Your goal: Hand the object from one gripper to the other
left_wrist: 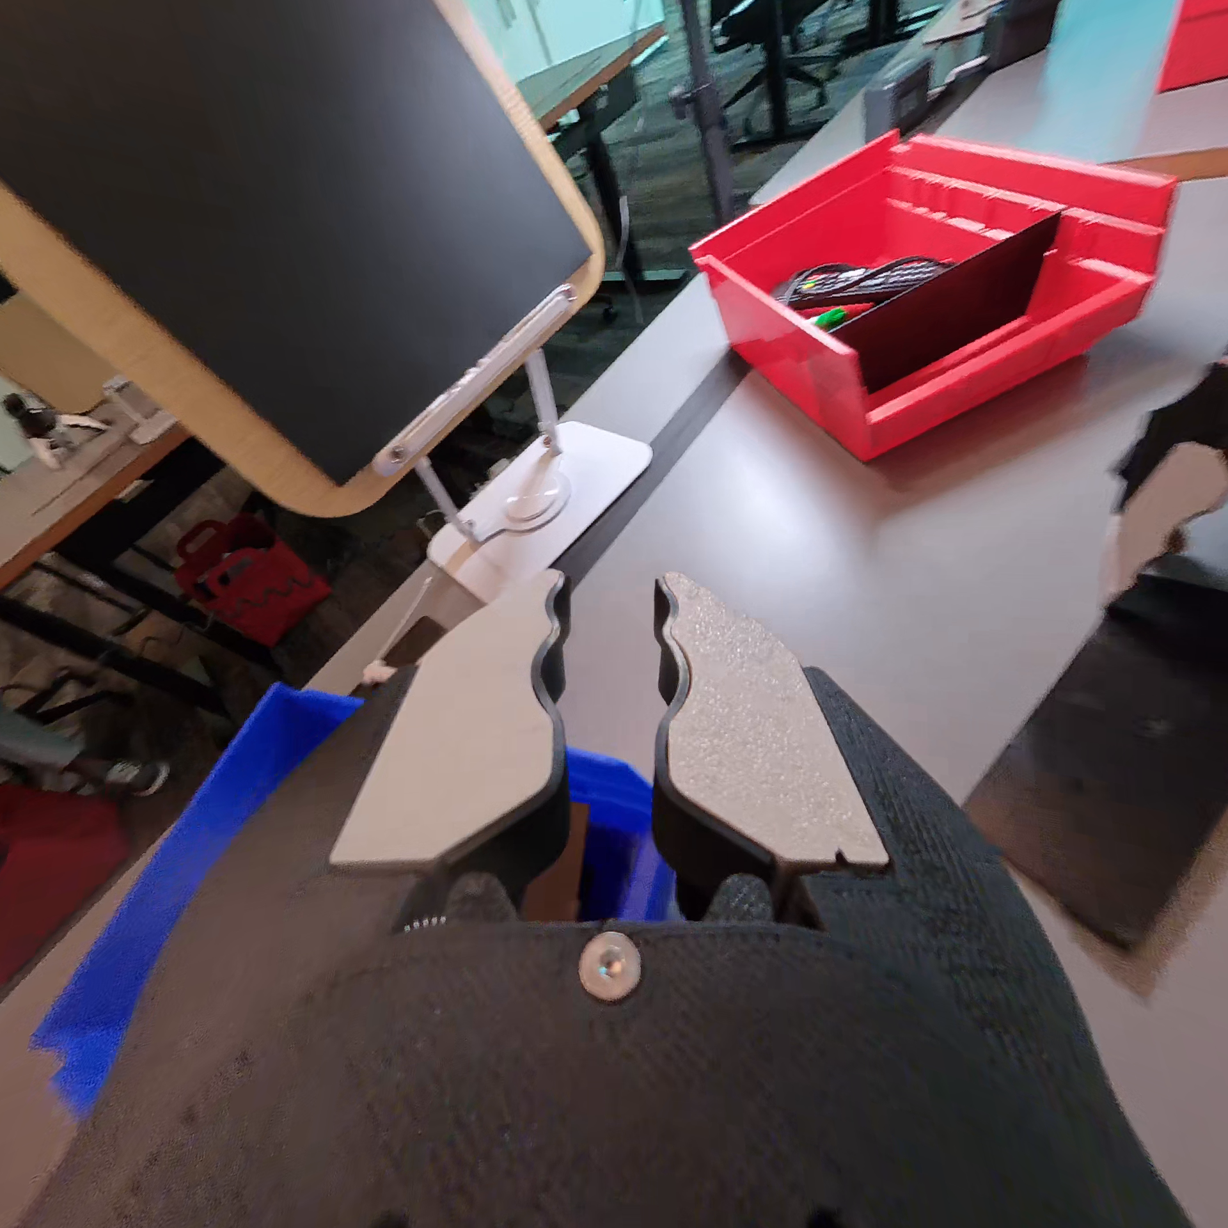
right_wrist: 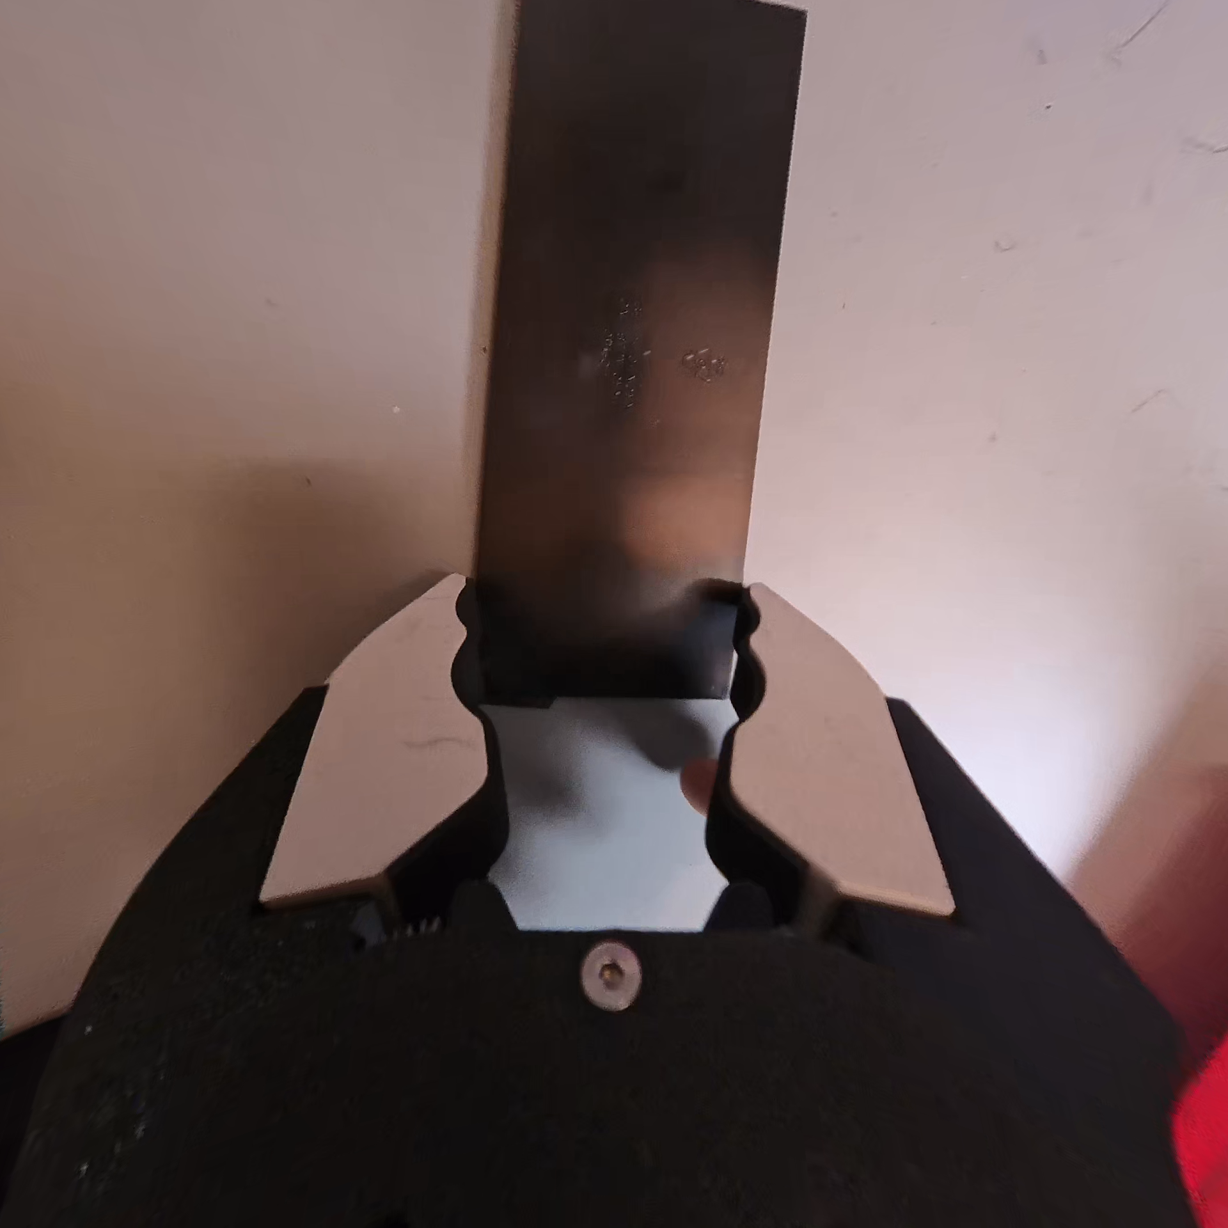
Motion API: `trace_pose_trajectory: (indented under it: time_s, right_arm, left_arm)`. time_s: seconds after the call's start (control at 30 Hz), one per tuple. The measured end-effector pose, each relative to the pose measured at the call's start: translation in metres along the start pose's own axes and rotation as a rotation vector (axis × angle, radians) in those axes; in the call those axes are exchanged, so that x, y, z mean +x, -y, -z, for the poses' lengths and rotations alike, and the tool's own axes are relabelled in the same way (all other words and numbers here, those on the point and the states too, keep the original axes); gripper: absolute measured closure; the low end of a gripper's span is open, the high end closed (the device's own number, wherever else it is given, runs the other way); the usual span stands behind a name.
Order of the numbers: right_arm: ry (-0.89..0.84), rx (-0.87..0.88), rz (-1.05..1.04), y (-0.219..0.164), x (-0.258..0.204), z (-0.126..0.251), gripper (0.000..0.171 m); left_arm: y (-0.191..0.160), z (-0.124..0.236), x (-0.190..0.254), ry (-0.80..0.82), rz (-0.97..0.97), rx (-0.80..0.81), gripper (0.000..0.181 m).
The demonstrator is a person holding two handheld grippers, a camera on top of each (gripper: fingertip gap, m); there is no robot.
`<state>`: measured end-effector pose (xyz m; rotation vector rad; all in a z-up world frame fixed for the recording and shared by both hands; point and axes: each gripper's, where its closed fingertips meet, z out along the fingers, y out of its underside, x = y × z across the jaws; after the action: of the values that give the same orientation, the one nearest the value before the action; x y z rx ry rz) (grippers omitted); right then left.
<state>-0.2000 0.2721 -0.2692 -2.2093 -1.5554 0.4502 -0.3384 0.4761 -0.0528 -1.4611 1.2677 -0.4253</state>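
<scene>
A flat, glossy black slab point(right_wrist: 624, 332) is clamped by its near end between the fingers of my right gripper point(right_wrist: 608, 598) and sticks out forward over the pale table point(right_wrist: 199, 266). In the left wrist view the right gripper point(left_wrist: 1169, 492) shows blurred at the right edge, with the dark slab point(left_wrist: 1076, 784) hanging below it above the table. My left gripper point(left_wrist: 611, 598) is open and empty, to the left of the slab and apart from it.
A red bin point(left_wrist: 930, 405) with a black divider and remote controls stands on the grey table point(left_wrist: 830, 531) at the back right. A blue bin point(left_wrist: 199, 830) lies under my left gripper. A black board on a white stand point(left_wrist: 266, 199) rises at the left.
</scene>
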Motion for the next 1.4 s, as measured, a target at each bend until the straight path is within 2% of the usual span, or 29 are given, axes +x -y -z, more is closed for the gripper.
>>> trace_pose_trajectory:
  time_s: [0.03, 0.17, 0.27, 0.37, 0.43, 0.53, 0.63, 0.67, 0.73, 0.8, 0.87, 0.97, 1.03, 1.13, 1.2, 1.3, 1.4]
  right_arm:
    - [0.032, 0.027, -0.03, 0.003, -0.001, 0.001, 0.098]
    - [0.232, 0.155, -0.202, 0.015, -0.002, 0.012, 0.098]
    - [0.358, 0.21, -0.308, 0.018, -0.001, 0.018, 0.098]
    - [0.4, 0.231, -0.359, 0.016, 0.001, 0.02, 0.098]
    - [0.416, 0.239, -0.384, 0.017, 0.001, 0.022, 0.098]
    - [0.439, 0.25, -0.419, 0.019, 0.0, 0.023, 0.098]
    - [0.463, 0.249, -0.471, 0.022, 0.0, 0.023, 0.098]
    - [0.479, 0.256, -0.494, 0.024, -0.001, 0.024, 0.098]
    - [0.52, 0.304, -0.533, 0.033, -0.002, 0.031, 0.098]
    - [0.478, 0.389, -0.54, 0.045, 0.006, 0.046, 0.097]
    - [0.409, 0.586, -0.484, 0.069, 0.015, 0.083, 0.092]
    - [0.182, 0.784, -0.295, 0.09, 0.022, 0.136, 0.085]
    - [0.062, 0.848, -0.206, 0.095, 0.023, 0.156, 0.083]
    - [-0.037, 0.956, -0.173, 0.108, 0.026, 0.169, 0.086]
    - [-0.172, 1.073, -0.208, 0.119, 0.045, 0.186, 0.088]
    - [-0.302, 1.372, -0.264, 0.136, 0.065, 0.244, 0.104]
    - [-0.31, 1.474, -0.251, 0.151, 0.073, 0.276, 0.106]
  left_arm:
    - [0.005, 0.0, 0.008, -0.034, 0.009, 0.007, 0.157]
    - [0.024, 0.009, 0.04, -0.182, 0.032, 0.05, 0.154]
    - [0.029, 0.016, 0.078, -0.355, 0.01, 0.063, 0.15]
    - [0.014, 0.024, 0.133, -0.573, -0.025, 0.028, 0.143]
    - [-0.011, 0.024, 0.169, -0.634, -0.11, -0.035, 0.14]
    - [-0.057, 0.013, 0.208, -0.606, -0.251, -0.142, 0.134]
    - [-0.102, -0.005, 0.22, -0.508, -0.403, -0.239, 0.134]
    - [-0.112, -0.012, 0.216, -0.449, -0.475, -0.261, 0.141]
    - [-0.118, -0.02, 0.202, -0.32, -0.597, -0.262, 0.177]
    - [-0.108, -0.019, 0.19, -0.259, -0.598, -0.218, 0.179]
    - [-0.095, -0.013, 0.179, -0.254, -0.522, -0.172, 0.178]
    - [-0.075, -0.004, 0.165, -0.284, -0.311, -0.07, 0.179]
    - [-0.056, 0.002, 0.16, -0.338, -0.122, 0.036, 0.179]
    - [-0.018, 0.01, 0.155, -0.438, 0.153, 0.217, 0.179]
    - [0.011, 0.014, 0.149, -0.497, 0.282, 0.335, 0.179]
    - [0.063, 0.029, 0.138, -0.606, 0.434, 0.539, 0.179]
    - [0.106, 0.039, 0.121, -0.626, 0.506, 0.705, 0.179]
